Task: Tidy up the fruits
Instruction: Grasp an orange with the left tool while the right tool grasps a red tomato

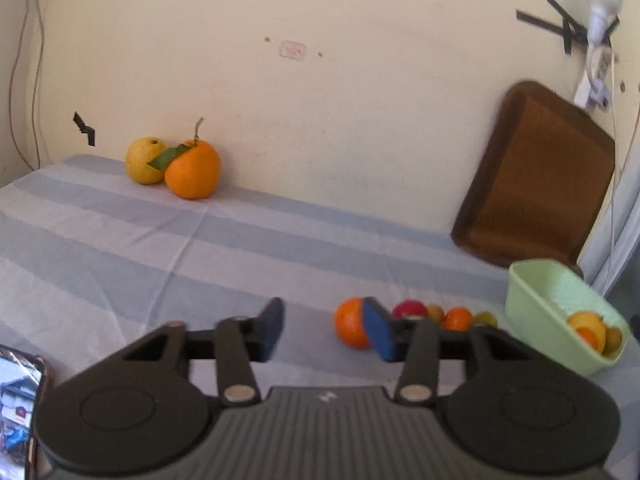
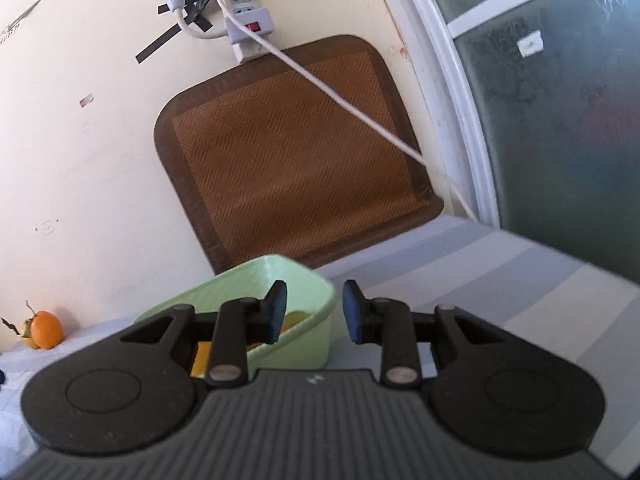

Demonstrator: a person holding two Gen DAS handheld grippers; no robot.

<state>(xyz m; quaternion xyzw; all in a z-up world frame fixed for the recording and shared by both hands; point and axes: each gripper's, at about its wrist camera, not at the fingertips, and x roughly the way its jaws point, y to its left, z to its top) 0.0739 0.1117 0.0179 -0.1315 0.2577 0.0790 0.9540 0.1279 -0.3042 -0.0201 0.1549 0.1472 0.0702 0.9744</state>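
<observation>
In the left wrist view my left gripper (image 1: pixel 324 330) is open and empty above the striped cloth. An orange (image 1: pixel 350 326) lies just past its right finger, with a red fruit (image 1: pixel 409 309) and several small fruits (image 1: pixel 458 318) in a row behind. A light green basket (image 1: pixel 536 300) with fruit (image 1: pixel 590 332) inside stands at the right. A big orange with a leaf (image 1: pixel 193 169) and a yellow fruit (image 1: pixel 143 160) sit by the far wall. In the right wrist view my right gripper (image 2: pixel 314 312) is open and empty, tilted, just over the basket's (image 2: pixel 280 276) near corner.
A brown woven mat (image 1: pixel 536 176) leans on the wall behind the basket; it also shows in the right wrist view (image 2: pixel 288 152). A power strip (image 2: pixel 248 20) and cable hang above it. A phone (image 1: pixel 18 412) lies at the left edge. A window frame (image 2: pixel 448 92) is at the right.
</observation>
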